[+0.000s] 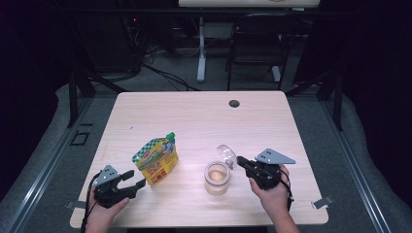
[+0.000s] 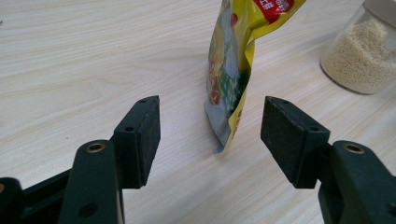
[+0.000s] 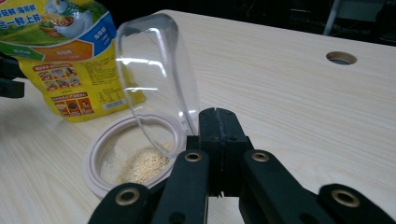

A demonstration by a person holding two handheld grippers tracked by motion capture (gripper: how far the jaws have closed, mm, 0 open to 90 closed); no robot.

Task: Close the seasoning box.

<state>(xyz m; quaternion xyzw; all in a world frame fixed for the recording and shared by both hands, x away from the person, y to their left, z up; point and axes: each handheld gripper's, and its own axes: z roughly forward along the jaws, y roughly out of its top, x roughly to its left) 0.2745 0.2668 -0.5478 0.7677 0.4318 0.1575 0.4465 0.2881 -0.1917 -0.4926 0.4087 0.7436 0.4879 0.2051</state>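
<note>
The jar [image 1: 216, 178] stands open on the table [image 1: 204, 116], its clear lid [image 1: 226, 154] tilted up. Your right gripper [image 1: 241, 164], just right of the jar, has its 2 jaws pressed together at the lid's edge. Left of the jar stands the pouch [image 1: 156, 160]; your left gripper [image 1: 134, 179], jaws apart, faces its edge.

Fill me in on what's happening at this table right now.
A person works with a gripper in each hand. The right gripper is shut on the edge of a clear lid, holding it tilted up over an open jar with pale granules at the bottom. The left gripper is open, its jaws either side of the lower edge of a yellow pouch standing upright with its green cap on, not yet gripping it.
</note>
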